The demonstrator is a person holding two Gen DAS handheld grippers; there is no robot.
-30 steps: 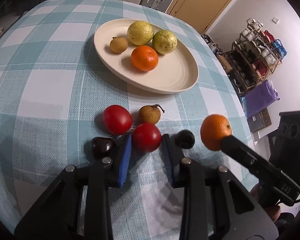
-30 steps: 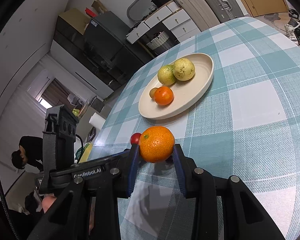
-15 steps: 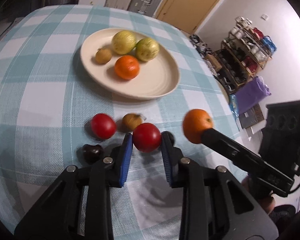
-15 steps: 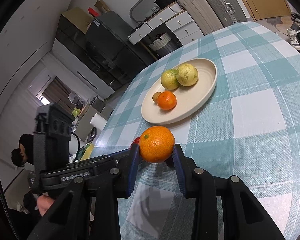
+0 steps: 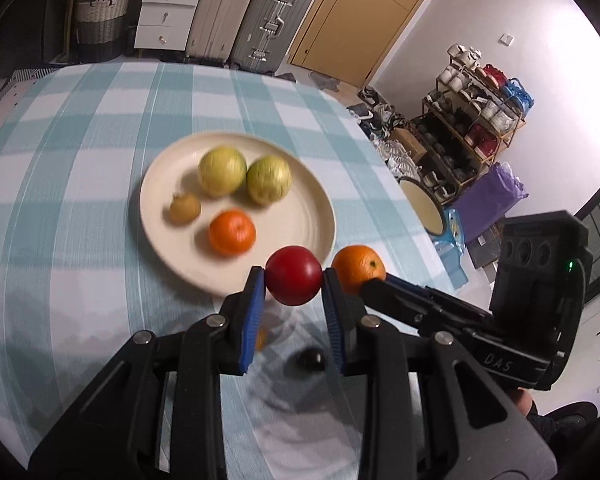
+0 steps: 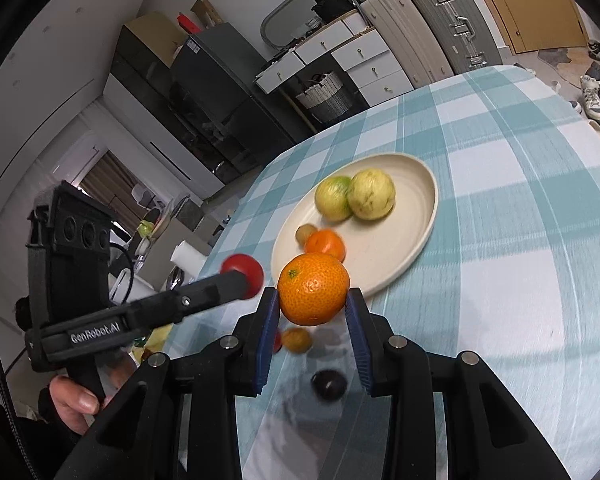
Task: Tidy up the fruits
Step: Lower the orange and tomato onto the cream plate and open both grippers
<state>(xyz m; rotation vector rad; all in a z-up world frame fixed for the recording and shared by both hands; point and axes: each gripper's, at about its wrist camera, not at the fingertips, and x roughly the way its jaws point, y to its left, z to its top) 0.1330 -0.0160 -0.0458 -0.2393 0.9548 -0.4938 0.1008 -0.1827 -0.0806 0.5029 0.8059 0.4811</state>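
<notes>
My left claw [image 5: 293, 280] pinches a round tomato [image 5: 294, 275]; my right claw [image 6: 313, 300] pinches an orange [image 6: 314, 289], stem end up-left, above the tabletop [image 6: 500, 280].

The left gripper [image 6: 242, 280] reads "GenRobot.AI"; the right gripper [image 5: 360, 276] reads "DAS".

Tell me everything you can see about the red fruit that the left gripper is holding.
The red fruit is round, smooth and glossy, deep red, perhaps a tomato. The left gripper clamps it between its two blue-padded fingers, lifted above the checked tablecloth, near the front rim of the cream plate. Only the pads touch it. The right wrist view shows it partly hidden behind a finger.
</notes>
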